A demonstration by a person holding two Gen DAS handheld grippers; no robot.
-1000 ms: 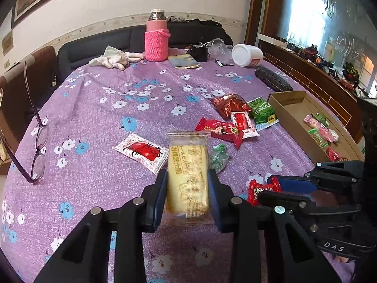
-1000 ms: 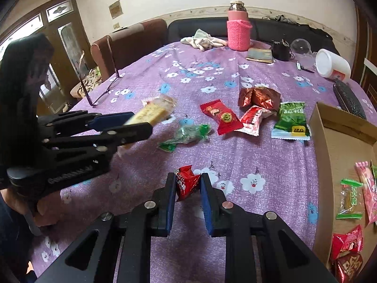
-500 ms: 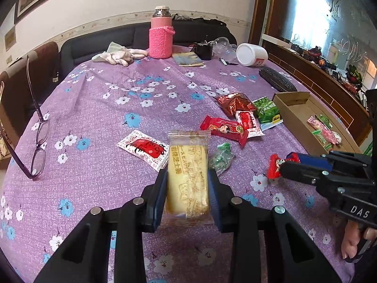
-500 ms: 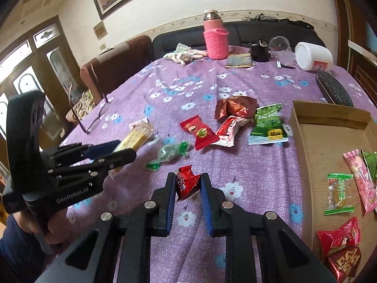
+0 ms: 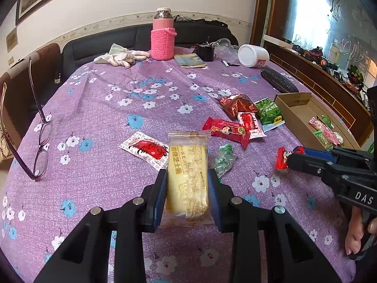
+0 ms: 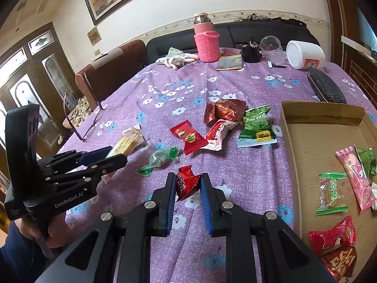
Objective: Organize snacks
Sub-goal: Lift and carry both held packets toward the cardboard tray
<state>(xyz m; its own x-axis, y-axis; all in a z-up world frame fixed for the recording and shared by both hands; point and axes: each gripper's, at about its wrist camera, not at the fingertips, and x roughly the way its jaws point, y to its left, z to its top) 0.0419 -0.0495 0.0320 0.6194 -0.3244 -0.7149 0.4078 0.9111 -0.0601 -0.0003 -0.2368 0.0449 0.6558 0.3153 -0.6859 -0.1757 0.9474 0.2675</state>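
Purple-clothed worktop (image 6: pixel 247 176): my right hand-held gripper (image 6: pixel 188 185) pinching red candy (image 6: pixel 186 182), cardboard box (image 6: pixel 313 136) at right of frame, nearer than left hand-held gripper (image 5: pixel 187 188) clamping yellow cake bar (image 5: pixel 188 172).

We carried two matching black plastic tools. The left gripper (image 5: pixel 187 188) had angular, cut-out arms, silver round screws at the joints and blue ribbed pads (image 5: pixel 157 202) lining its fingers. The right gripper (image 6: pixel 188 184) was built the same, with blue pads (image 6: pixel 207 202) and silver screws. White lettering marked the bodies: "GenRobot.AI" on the left one, "DAS" on the right. A dark blue sleeve (image 6: pixel 14 254) covered the left arm, though at the frame's dim edge it could have been other clothing.
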